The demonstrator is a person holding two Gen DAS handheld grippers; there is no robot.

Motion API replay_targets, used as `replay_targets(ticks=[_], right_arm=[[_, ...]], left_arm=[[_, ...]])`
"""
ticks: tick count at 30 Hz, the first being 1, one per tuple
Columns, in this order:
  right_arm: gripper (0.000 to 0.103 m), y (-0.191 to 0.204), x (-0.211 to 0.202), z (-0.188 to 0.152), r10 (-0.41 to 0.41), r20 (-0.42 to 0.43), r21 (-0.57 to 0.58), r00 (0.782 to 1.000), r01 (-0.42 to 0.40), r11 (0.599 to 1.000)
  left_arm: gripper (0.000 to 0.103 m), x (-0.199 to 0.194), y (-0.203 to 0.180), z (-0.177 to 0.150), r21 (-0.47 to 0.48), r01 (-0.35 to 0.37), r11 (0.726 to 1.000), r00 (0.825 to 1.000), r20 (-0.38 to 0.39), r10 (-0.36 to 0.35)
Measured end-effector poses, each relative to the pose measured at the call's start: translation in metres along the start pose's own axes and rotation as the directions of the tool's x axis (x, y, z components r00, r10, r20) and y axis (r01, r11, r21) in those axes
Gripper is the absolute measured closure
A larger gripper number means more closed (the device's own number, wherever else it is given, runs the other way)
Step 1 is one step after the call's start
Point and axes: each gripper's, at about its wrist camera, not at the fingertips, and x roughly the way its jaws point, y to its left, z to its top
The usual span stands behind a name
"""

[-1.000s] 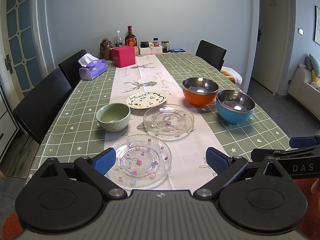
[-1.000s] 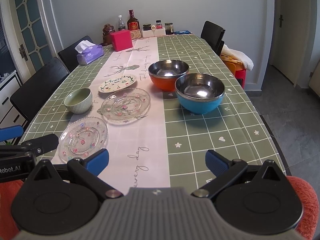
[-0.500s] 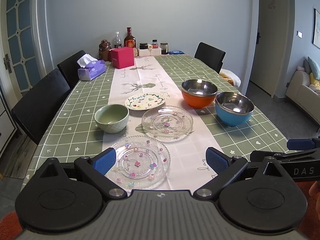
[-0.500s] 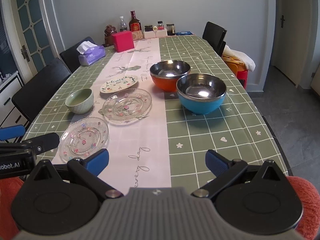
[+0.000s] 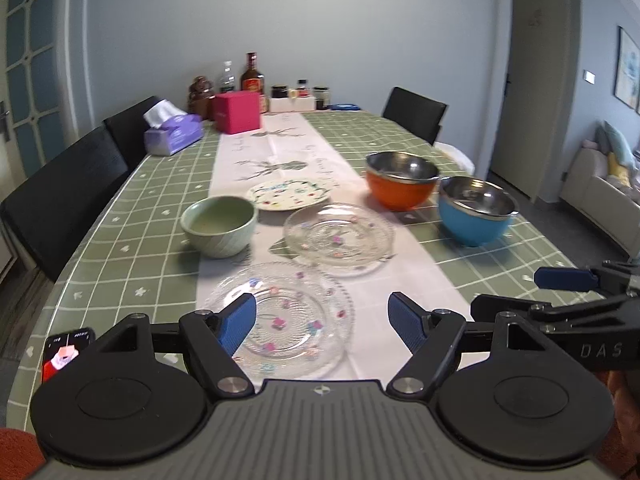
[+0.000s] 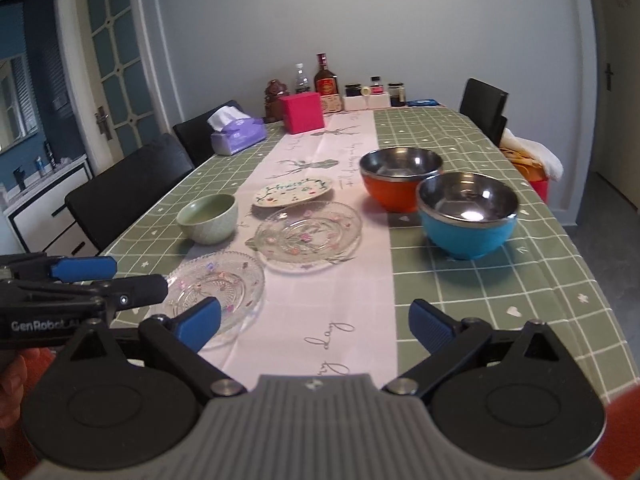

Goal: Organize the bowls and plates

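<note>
Black left gripper (image 5: 322,322) and right gripper (image 6: 314,322), blue pads, orange sleeves.

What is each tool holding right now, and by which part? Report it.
Nothing is held. The left tool is open above the near glass plate, not gripping it. The right tool is open over the runner.

Both fisheye views look from the near end of the table (image 5: 120,216) down its length toward the far wall, each low and close behind its own tongs. The left wrist view sits over the near glass plate (image 5: 288,316); the right wrist view stands further right, with the left tongs (image 6: 96,280) at its left edge. Both share the same dishes and table runner (image 6: 340,288).
</note>
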Motion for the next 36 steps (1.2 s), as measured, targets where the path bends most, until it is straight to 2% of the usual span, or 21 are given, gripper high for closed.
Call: replay_targets(ticks=[1,2,4,5,8,12,13,16,21,26,28,30,31,33,34,36], right_arm=[[0.02,0.002,0.006,-0.001,0.003,0.0,-0.009,1.0,-0.003,1.0],[0.022,0.004,0.012,-0.002,0.01,-0.001,-0.015,1.0,-0.01,1.0],[0.029,0.007,0.025,-0.003,0.03,-0.008,-0.027,1.0,-0.03,0.999],[0.029,0.008,0.032,-0.002,0.039,-0.011,-0.037,0.999,-0.039,0.999],[0.029,0.016,0.055,0.003,0.069,-0.026,-0.087,0.997,-0.071,0.994],[0.043,0.022,0.084,0.014,0.138,-0.076,-0.07,0.987,-0.144,0.987],[0.043,0.025,0.09,0.017,0.147,-0.089,-0.067,0.985,-0.154,0.986],[0.053,0.033,0.108,0.022,0.137,-0.131,-0.107,0.982,-0.151,0.983],[0.056,0.035,0.137,0.025,0.153,-0.22,-0.057,0.963,-0.169,0.984],[0.057,0.028,0.154,0.019,0.171,-0.259,0.032,0.951,-0.168,0.985],[0.065,0.025,0.157,0.016,0.177,-0.266,0.052,0.948,-0.169,0.984],[0.069,0.023,0.158,0.015,0.176,-0.257,0.05,0.95,-0.168,0.984],[0.073,0.023,0.157,0.016,0.181,-0.257,0.056,0.949,-0.172,0.983],[0.077,0.021,0.158,0.015,0.196,-0.255,0.074,0.947,-0.183,0.98],[0.081,0.021,0.158,0.015,0.201,-0.256,0.079,0.946,-0.187,0.979],[0.083,0.021,0.158,0.014,0.207,-0.254,0.085,0.945,-0.191,0.978]], left_arm=[[0.014,0.002,0.006,-0.001,-0.009,-0.006,1.0,1.0,-0.003,0.006],[0.017,0.006,0.01,-0.001,-0.017,-0.012,1.0,1.0,-0.005,0.012],[0.032,0.013,0.019,0.002,-0.034,-0.005,0.999,1.0,-0.015,0.004],[0.038,0.017,0.02,0.004,-0.032,-0.012,0.999,1.0,-0.017,0.011],[0.044,0.033,0.03,0.012,-0.027,-0.043,0.999,0.998,-0.042,0.042],[0.045,0.062,0.05,0.015,-0.046,-0.065,0.997,0.989,-0.133,0.059],[0.045,0.068,0.055,0.015,-0.053,-0.07,0.996,0.986,-0.154,0.061],[0.045,0.08,0.066,0.011,-0.085,-0.082,0.993,0.978,-0.198,0.064],[0.045,0.088,0.086,0.005,-0.169,-0.098,0.981,0.972,-0.226,0.058],[0.045,0.089,0.098,0.003,-0.225,-0.103,0.969,0.972,-0.229,0.05],[0.05,0.092,0.098,0.002,-0.22,-0.121,0.968,0.969,-0.237,0.067],[0.055,0.095,0.1,0.001,-0.219,-0.13,0.967,0.966,-0.247,0.074],[0.055,0.097,0.101,0.0,-0.224,-0.127,0.966,0.965,-0.252,0.068],[0.068,0.101,0.101,-0.001,-0.235,-0.101,0.967,0.965,-0.26,0.038],[0.069,0.103,0.099,-0.002,-0.236,-0.094,0.967,0.963,-0.268,0.028],[0.073,0.106,0.1,-0.004,-0.234,-0.106,0.966,0.959,-0.282,0.037]])
